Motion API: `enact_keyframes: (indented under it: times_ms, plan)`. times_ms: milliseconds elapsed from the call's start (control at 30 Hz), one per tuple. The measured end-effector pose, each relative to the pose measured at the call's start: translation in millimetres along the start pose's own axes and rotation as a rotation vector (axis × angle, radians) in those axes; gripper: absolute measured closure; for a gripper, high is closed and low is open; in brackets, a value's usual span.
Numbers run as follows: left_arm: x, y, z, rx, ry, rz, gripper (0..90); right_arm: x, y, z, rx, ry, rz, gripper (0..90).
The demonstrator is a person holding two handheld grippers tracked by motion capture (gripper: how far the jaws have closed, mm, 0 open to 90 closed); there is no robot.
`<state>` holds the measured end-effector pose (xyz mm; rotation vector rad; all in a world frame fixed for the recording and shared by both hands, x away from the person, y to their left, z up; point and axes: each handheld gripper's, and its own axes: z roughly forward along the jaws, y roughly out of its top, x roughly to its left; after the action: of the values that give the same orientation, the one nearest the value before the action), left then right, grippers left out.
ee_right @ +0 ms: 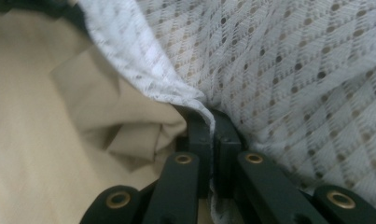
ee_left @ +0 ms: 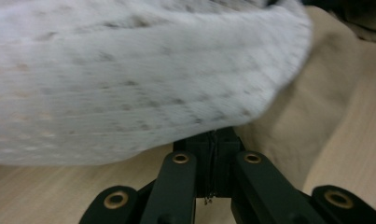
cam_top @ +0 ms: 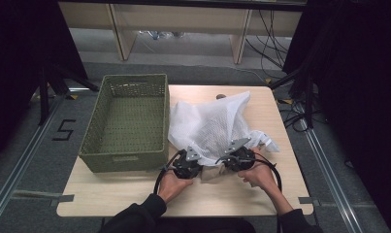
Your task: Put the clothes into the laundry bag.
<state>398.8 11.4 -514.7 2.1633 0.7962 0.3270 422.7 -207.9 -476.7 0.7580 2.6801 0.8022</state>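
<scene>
Pinching near edge of white mesh bag (cam_top: 210, 127) with both tools, so we hold mouth at two points. Left gripper (cam_top: 189, 156) jaws together on thin mesh hem; same in left gripper view (ee_left: 212, 154), white mesh draped above. Right gripper (cam_top: 237, 154) clamped on mesh fold, clear in right gripper view (ee_right: 209, 126). Beige cloth (ee_right: 129, 126) lies under bag by the jaws. Bag rests on table (cam_top: 135, 191), just right of green basket (cam_top: 127, 119), touching its rim. We judge two-point grip serves to spread or lift bag.
</scene>
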Motion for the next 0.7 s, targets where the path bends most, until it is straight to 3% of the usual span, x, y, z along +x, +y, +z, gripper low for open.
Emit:
enact_keyframes:
  times_ms: [33,67,200,233,267,333,367,500,600,700]
  plan:
    - [-0.7,-1.1,-0.1,0.000,-0.007,0.014,88.6,-0.1,3.3,2.8,-0.001,-0.012,-0.003,89.6]
    - [-2.7,-2.6,0.2,0.004,-0.018,-0.002,88.7,-1.7,6.7,5.5,-0.011,-0.020,-0.017,89.6]
    - [-5.6,-3.9,-7.0,0.035,0.006,0.063,89.0,-2.9,20.8,14.5,-0.018,-0.044,-0.011,89.8]
    - [-6.9,-5.0,-8.0,0.028,0.015,0.058,89.0,-4.5,24.9,16.5,-0.003,-0.032,-0.025,89.9]
    - [-7.2,-5.8,-9.4,0.021,0.021,0.054,89.1,-3.0,27.3,19.9,-0.013,-0.050,-0.002,89.9]
    - [-9.6,-7.9,-13.4,0.025,-0.026,0.029,89.1,-4.1,32.5,25.0,-0.019,-0.070,-0.013,89.9]
    - [-10.5,-8.6,-16.0,0.027,-0.031,0.028,89.2,-5.4,35.5,26.9,-0.017,-0.092,-0.031,89.9]
    - [-13.0,-11.4,-26.1,0.022,-0.041,0.050,89.3,-14.7,48.9,36.5,-0.018,-0.140,-0.018,89.9]
    - [-17.7,-14.3,-32.3,0.009,-0.067,0.012,89.2,-26.1,56.7,43.6,-0.006,-0.185,-0.007,90.0]
    - [-19.7,-17.0,-41.9,0.020,-0.069,0.043,89.2,-37.7,63.4,47.4,-0.009,-0.211,0.019,90.0]
